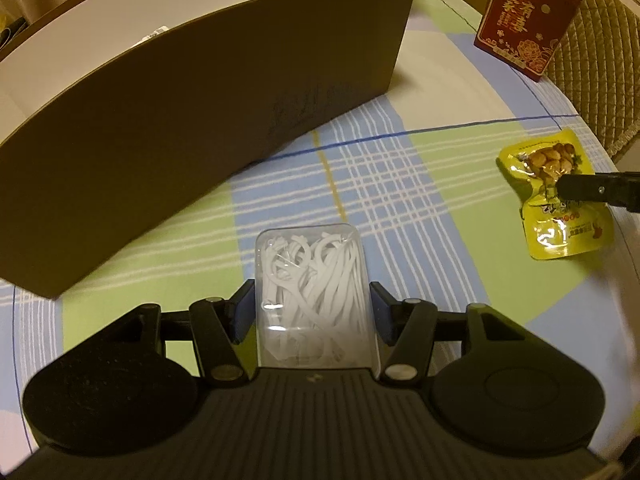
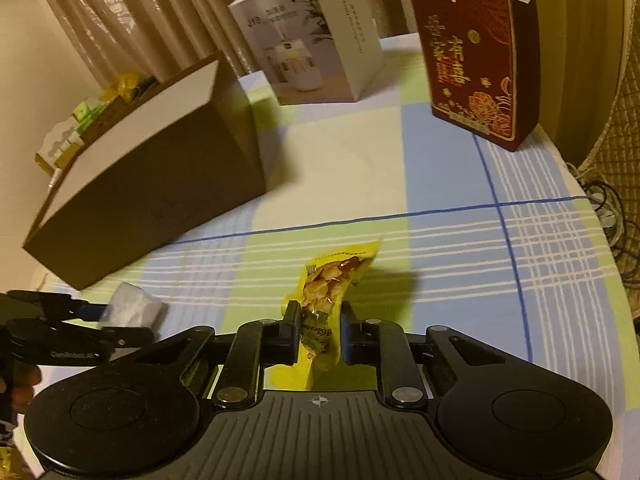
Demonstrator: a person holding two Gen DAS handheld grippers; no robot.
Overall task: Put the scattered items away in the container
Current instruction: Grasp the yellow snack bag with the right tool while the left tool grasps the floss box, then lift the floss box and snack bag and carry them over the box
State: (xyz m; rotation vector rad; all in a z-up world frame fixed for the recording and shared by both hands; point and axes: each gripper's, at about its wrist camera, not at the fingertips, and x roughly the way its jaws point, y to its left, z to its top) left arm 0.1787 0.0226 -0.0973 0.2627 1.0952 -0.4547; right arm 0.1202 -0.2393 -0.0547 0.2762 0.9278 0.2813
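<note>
Clear plastic is what the left gripper (image 1: 313,312) holds: a small transparent case of white floss picks (image 1: 314,296), pressed between its 2 blue pads, just in front of the brown container (image 1: 192,128). The long brown box with white inner walls stands on the checked tablecloth (image 1: 420,184) of blue, green and white. From the right wrist view, the right gripper (image 2: 320,334) is clamped on a yellow snack packet (image 2: 328,304), which stands on its edge between the 2 black fingers and looks lifted, with a shadow on the cloth beside it. The container (image 2: 160,184) is to the left of this packet and apart from it. A red box with gold characters (image 2: 472,68) stands upright further back, and a white carton (image 2: 316,40) near it.
</note>
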